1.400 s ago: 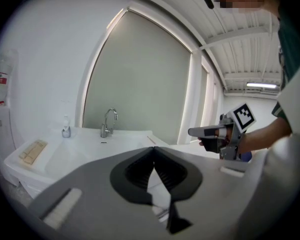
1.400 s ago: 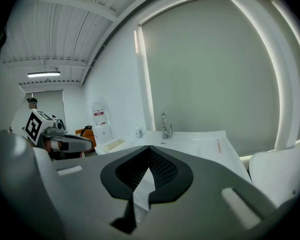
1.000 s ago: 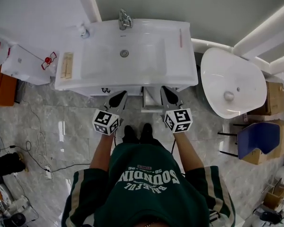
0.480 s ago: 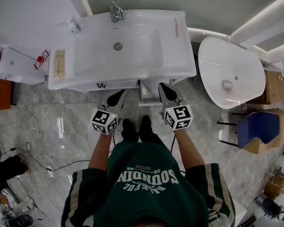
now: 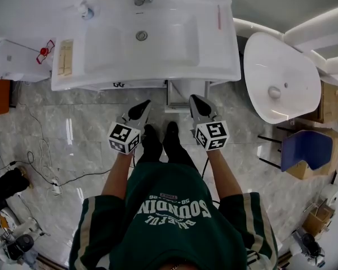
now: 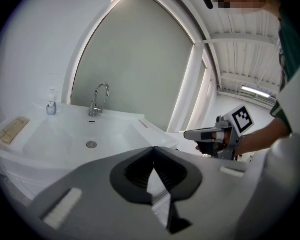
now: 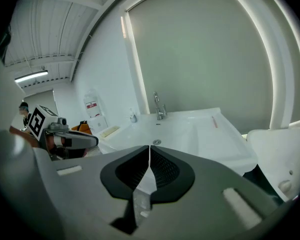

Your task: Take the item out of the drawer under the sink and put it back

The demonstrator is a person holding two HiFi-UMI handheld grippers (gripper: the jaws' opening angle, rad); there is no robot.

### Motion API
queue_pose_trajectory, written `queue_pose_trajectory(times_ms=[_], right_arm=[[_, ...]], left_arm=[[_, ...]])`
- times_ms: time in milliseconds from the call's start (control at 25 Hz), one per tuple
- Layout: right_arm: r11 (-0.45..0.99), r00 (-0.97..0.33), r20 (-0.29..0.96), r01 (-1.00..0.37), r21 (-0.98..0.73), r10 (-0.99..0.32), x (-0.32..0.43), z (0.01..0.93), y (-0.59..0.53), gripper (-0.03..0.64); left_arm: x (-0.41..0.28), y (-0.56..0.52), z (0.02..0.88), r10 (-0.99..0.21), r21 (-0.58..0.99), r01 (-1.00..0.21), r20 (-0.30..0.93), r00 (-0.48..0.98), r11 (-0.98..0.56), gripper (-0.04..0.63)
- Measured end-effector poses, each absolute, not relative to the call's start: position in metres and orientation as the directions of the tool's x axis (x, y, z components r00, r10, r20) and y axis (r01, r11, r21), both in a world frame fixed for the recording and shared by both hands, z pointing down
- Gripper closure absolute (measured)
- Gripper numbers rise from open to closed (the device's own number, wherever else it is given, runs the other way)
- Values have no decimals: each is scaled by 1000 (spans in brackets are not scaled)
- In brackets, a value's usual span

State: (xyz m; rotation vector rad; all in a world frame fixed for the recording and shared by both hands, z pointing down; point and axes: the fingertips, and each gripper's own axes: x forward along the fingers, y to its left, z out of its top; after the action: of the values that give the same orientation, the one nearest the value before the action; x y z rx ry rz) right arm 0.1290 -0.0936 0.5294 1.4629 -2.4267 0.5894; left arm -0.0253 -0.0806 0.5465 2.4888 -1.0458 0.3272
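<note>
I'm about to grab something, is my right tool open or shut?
Shut. In the right gripper view the right tool has its jaws touching at the tips, with nothing between them.

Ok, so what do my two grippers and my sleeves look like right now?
The left gripper and right gripper are both grey and taper to a point, with black ribbed pads inside. Each carries a white cube printed with black square markers. You wear a dark green sweatshirt with cream-striped sleeves.
</note>
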Motion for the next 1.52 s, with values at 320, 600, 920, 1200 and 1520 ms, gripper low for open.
queue_pose_trajectory(times_ms=[320, 600, 920, 1200, 1520], right_arm=[[489, -499, 546, -854, -177, -673, 119, 597, -90, 546], [565, -487, 689, -814, -135, -537, 118, 672, -96, 525], [621, -468, 791, -770, -147, -393, 108, 768, -114, 512], [650, -411, 861, -748, -130, -301, 111, 844, -126, 512], [664, -342, 914, -738, -119, -217, 114, 915, -137, 514]], left_arm=[[-33, -71, 577, -605, 308, -739, 429, 671, -600, 545], [-37, -68, 604, -608, 326, -758, 457, 650, -565, 545], [-47, -63, 641, -609, 355, -786, 497, 618, -507, 545], [-52, -46, 670, -596, 372, -802, 538, 596, -467, 545], [-67, -27, 699, -587, 386, -829, 587, 558, -404, 545]])
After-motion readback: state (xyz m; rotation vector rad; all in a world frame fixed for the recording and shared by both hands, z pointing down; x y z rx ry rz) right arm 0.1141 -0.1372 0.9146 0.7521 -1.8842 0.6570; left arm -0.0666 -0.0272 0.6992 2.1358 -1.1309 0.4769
